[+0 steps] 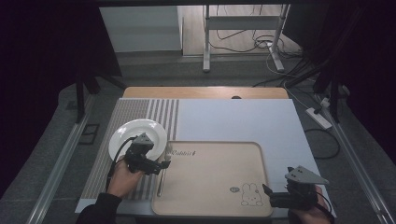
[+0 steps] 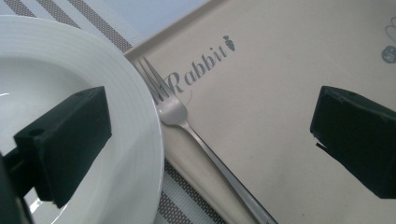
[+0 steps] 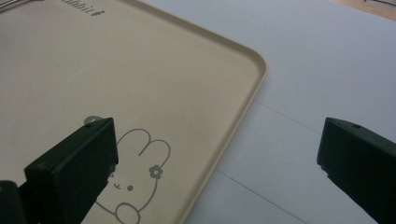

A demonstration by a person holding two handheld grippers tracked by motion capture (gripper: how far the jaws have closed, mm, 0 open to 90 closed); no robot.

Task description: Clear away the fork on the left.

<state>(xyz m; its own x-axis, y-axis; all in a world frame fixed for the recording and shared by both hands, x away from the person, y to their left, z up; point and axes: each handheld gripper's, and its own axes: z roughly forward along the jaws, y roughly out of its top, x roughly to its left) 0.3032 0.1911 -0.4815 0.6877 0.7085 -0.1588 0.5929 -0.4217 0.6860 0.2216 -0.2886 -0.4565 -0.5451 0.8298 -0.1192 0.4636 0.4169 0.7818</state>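
Table: a white sheet (image 1: 233, 121) covers the top, with a striped placemat (image 1: 140, 109) along its 9 o'clock side.
Tray: a beige tray (image 1: 219, 158) printed "Rabbit" and with a rabbit drawing lies at 6 o'clock on the table.
Plate: a white plate (image 1: 149, 128) sits on the placemat, touching the tray's 10 o'clock corner.
Fork: a metal fork (image 2: 175, 112) lies on the tray along its 9 o'clock edge, tines pointing to 12 o'clock, just beside the plate.
Left gripper: the left gripper (image 1: 164, 164), held in the left hand (image 1: 122, 179), hovers over the fork handle; in the left gripper view its jaws are spread wide, one over the plate, one over the tray, holding nothing.
Right gripper: the right gripper (image 1: 267, 191), held in the right hand (image 1: 310, 215), sits at the tray's 5 o'clock corner near the rabbit drawing; its jaws are spread wide and empty.
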